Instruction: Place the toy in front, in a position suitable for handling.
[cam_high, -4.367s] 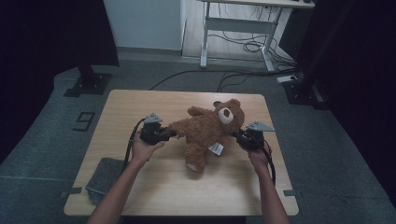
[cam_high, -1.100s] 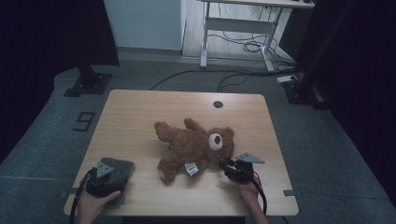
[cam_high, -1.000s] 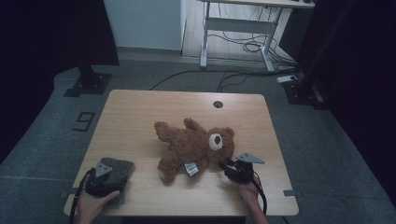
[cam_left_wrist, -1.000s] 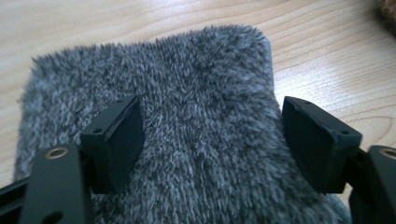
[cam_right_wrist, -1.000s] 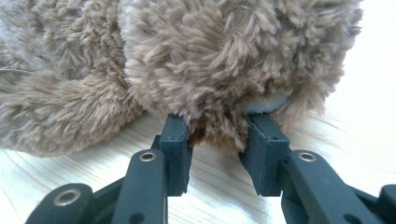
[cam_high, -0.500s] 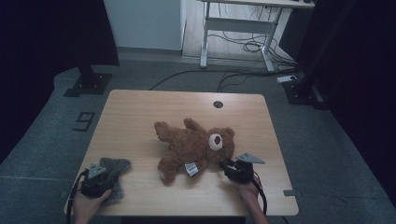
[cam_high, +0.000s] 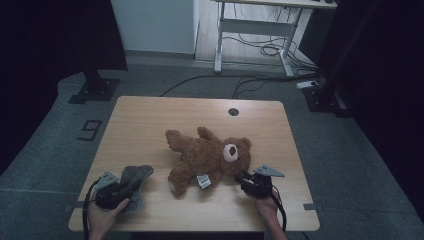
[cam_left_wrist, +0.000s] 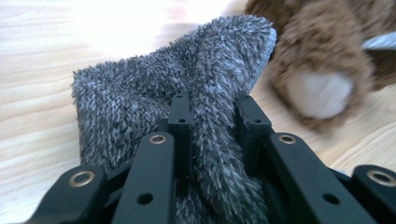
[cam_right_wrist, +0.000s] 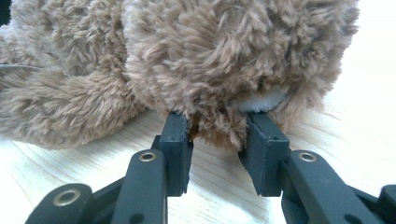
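**Grey cloth lifted toward the bear**

Since half a second ago: left gripper shifted up and right at the lower left of the frame, dragging the fuzzy grey cloth off its flat patch and closer to the teddy bear. Right gripper unchanged, same spot at the lower right.

Lower left of the high view: left hand low against the near edge of the wooden table, cloth bunched and raised in front of it. Seen from the left gripper view: jaws clamped on a fold of the grey cloth, pile bulging between and around the pads, a bear paw with its pale sole blurred at the upper right.

Centre: bear lying on its back across the middle of the tabletop, head toward the right, white tag on the near side.

Lower right: right gripper pressed against the bear's head; in the right gripper view, jaws closed on a tuft of brown plush at the lower edge of the head, likely anchoring the toy.

Probable meaning: cloth now in hand and headed for the bear, to cover or wipe it.

Open room: bare wood across the whole upper half of the table, cable hole at the top centre; little margin at the bottom edge, both hands nearly over it.
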